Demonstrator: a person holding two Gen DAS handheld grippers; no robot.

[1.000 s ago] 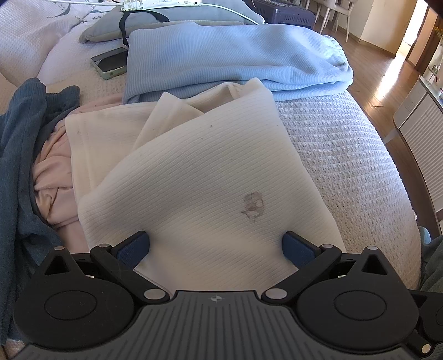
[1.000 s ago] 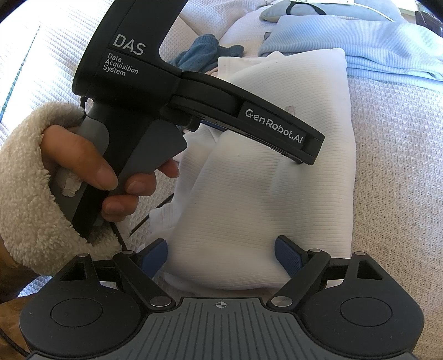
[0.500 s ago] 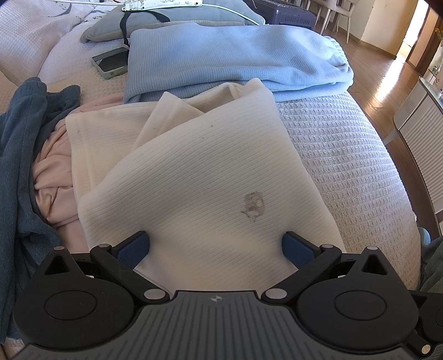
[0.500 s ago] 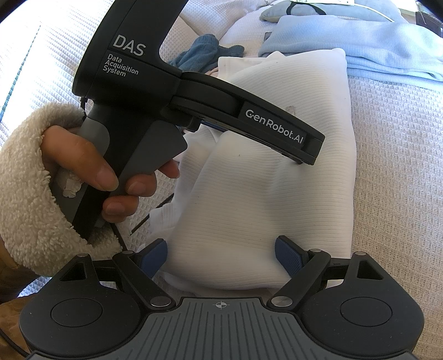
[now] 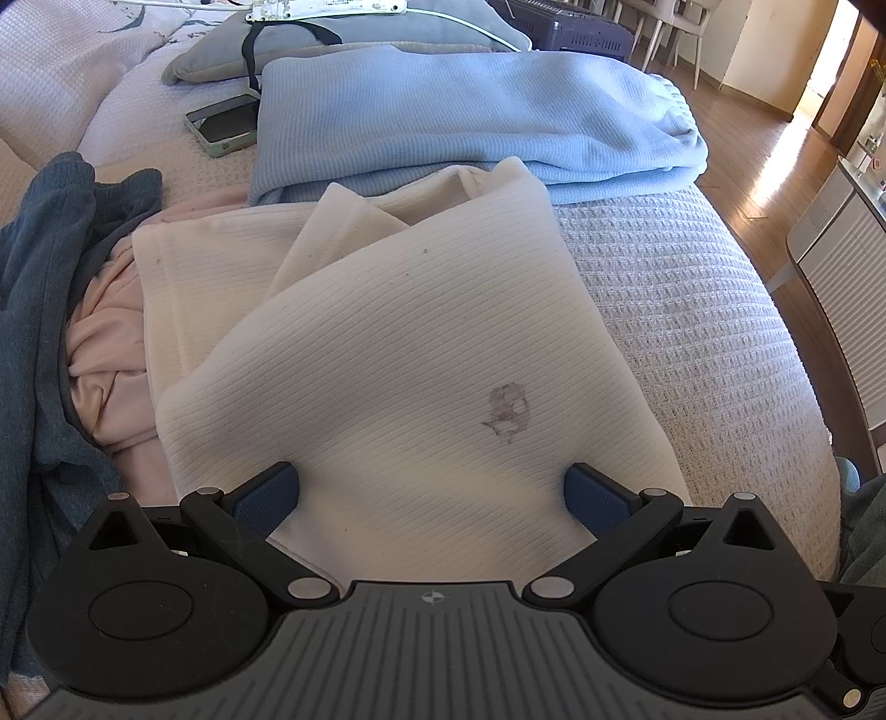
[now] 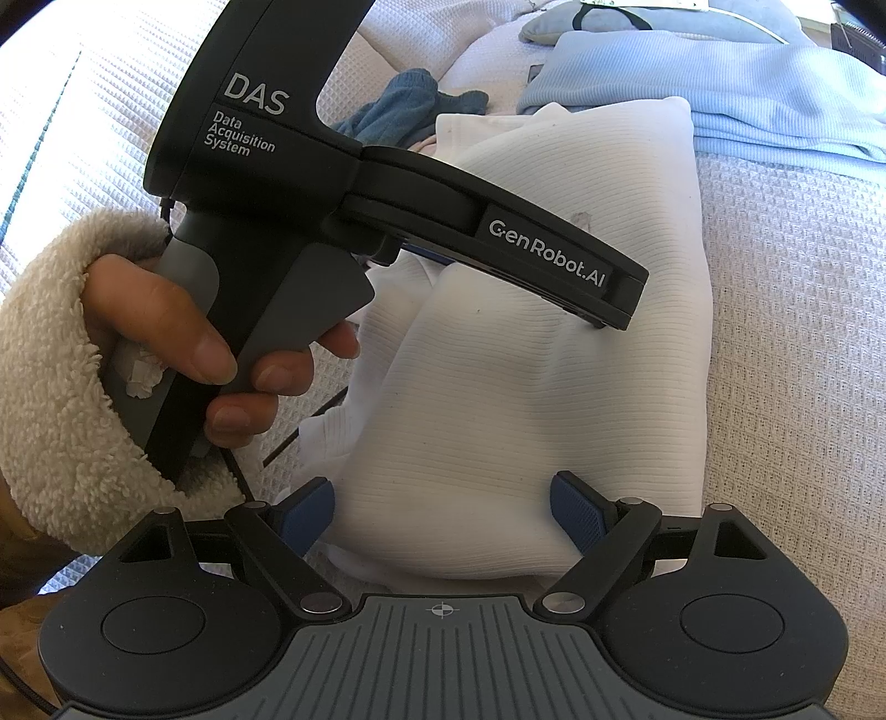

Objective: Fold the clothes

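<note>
A white ribbed garment [image 5: 387, 343] lies folded on the bed, with a small grey mark [image 5: 506, 407] on its top layer. My left gripper [image 5: 431, 490] hovers over its near end, jaws wide open, and the cloth passes under both pads without being pinched. In the right wrist view the same garment [image 6: 498, 421] lies below my right gripper [image 6: 442, 507], also wide open over the near edge. A hand in a fleecy sleeve [image 6: 61, 360] holds the left gripper's black handle [image 6: 266, 183] above the cloth.
A folded light blue garment [image 5: 470, 116] lies just beyond the white one. Dark blue [image 5: 39, 310] and pink [image 5: 105, 354] clothes are heaped on the left. A phone [image 5: 227, 130] and a grey pillow [image 5: 343, 50] lie farther back. The bed's edge and wooden floor [image 5: 775, 138] are on the right.
</note>
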